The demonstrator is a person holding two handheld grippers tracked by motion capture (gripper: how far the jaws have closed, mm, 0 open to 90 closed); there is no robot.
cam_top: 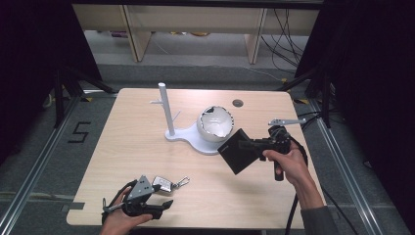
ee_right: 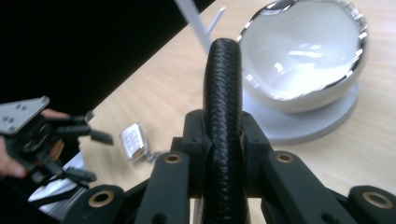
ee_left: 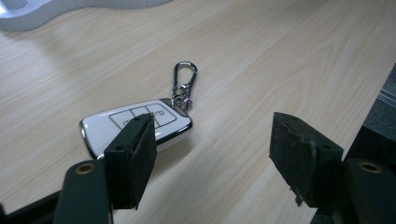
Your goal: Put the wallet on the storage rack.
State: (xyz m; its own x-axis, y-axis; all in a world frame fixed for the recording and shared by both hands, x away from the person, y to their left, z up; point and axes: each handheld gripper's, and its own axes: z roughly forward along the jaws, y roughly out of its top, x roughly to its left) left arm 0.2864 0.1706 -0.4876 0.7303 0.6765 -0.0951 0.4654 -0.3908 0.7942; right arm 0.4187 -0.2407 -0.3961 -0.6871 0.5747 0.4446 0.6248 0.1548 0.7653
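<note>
At lower left, the left tongs [cam_top: 164, 205] lie low, jaws wide beside the key fob [ee_left: 135, 125]. At right centre, the right tongs [cam_top: 247, 145] hold a black wallet [cam_top: 237, 151] raised over the surface [cam_top: 132, 147].

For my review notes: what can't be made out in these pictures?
- Key fob: its near end sits behind one pad of the left tool, left gripper view; button markings too small to read.
- Wallet: seen edge-on in the shut right tool, right gripper view; its far face is hidden.
- Bowl: its inside is washed out by glare, high view.
- Stand: cut off by the top edge, left gripper view.
</note>
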